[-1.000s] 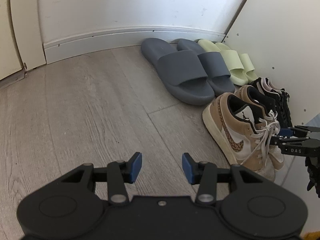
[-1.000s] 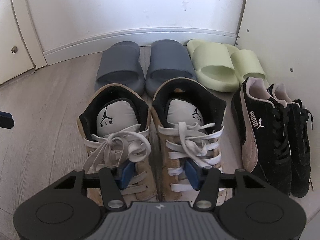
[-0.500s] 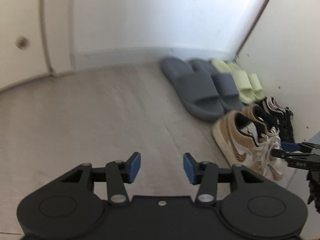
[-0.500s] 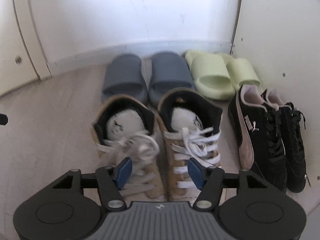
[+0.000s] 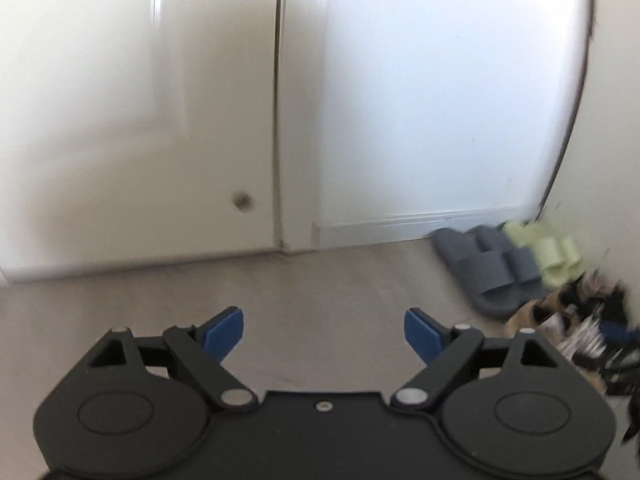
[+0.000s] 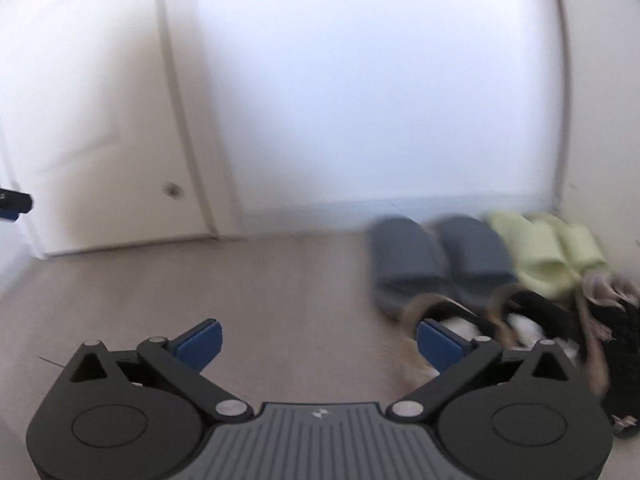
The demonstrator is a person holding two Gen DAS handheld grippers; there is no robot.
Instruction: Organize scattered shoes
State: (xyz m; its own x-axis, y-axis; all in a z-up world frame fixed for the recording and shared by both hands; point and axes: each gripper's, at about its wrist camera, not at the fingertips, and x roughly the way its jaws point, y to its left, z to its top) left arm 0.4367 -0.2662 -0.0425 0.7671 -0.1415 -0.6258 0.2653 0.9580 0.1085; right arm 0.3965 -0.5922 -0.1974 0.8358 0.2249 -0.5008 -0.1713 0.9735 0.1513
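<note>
Grey slides (image 6: 436,260) beside green slides (image 6: 548,252) (blurred), against the wall (image 6: 360,80).

You are looking at a pale wood-look floor (image 5: 320,300) running back to a white wall (image 5: 440,100), with a white baseboard (image 5: 400,226) lying along the floor's far edge. At the far left edge a cream door (image 5: 140,120) is standing shut, showing a small round mark (image 5: 241,200) low down.

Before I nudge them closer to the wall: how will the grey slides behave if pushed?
The grey slides look like thick one-piece foam, so probably light and fairly stiff. Their flat soles on the smooth floor should slide, not tip.
</note>
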